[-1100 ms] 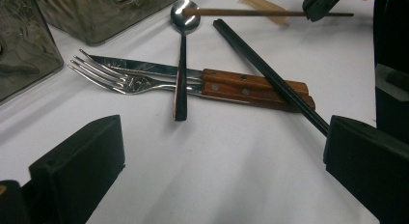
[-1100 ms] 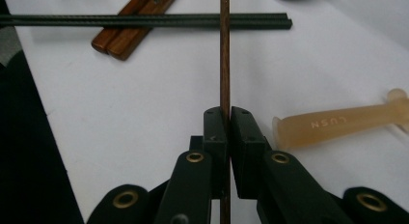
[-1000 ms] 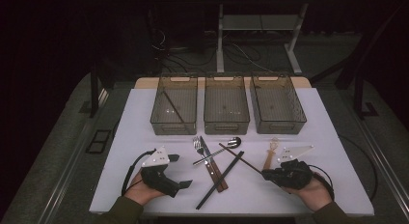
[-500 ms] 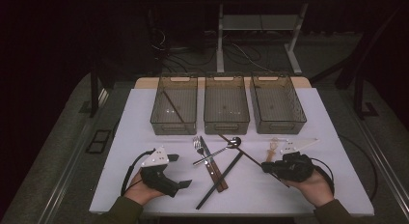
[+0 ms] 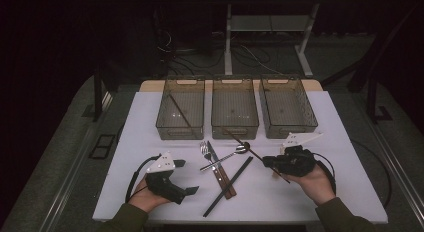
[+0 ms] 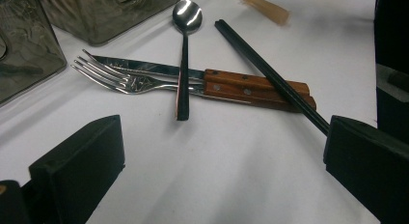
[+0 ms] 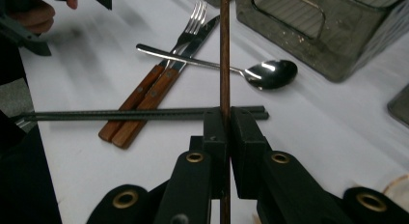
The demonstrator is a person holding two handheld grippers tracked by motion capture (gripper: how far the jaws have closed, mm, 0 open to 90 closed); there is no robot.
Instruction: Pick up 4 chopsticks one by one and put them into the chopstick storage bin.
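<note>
- Two black jaws of the right gripper press together on a thin brown chopstick, which runs straight up the middle of the right gripper view.
- In the high view the right gripper sits at the lower right of the white table, and the brown chopstick slants from it toward the upper left, its far end near the front wall of the middle bin.
- Left gripper rests at the lower left of the high view with its jaws spread wide and nothing between them; the left gripper view shows bare table between the two pads.
- Between the grippers lie a fork and a wooden-handled knife side by side, a spoon crossing over them, and a black chopstick lying diagonally across the knife handle.
- Three clear bins stand in a row along the upper part of the table: the left bin holds a brown stick leaning inside, and the right bin stands beside the middle one.
</note>
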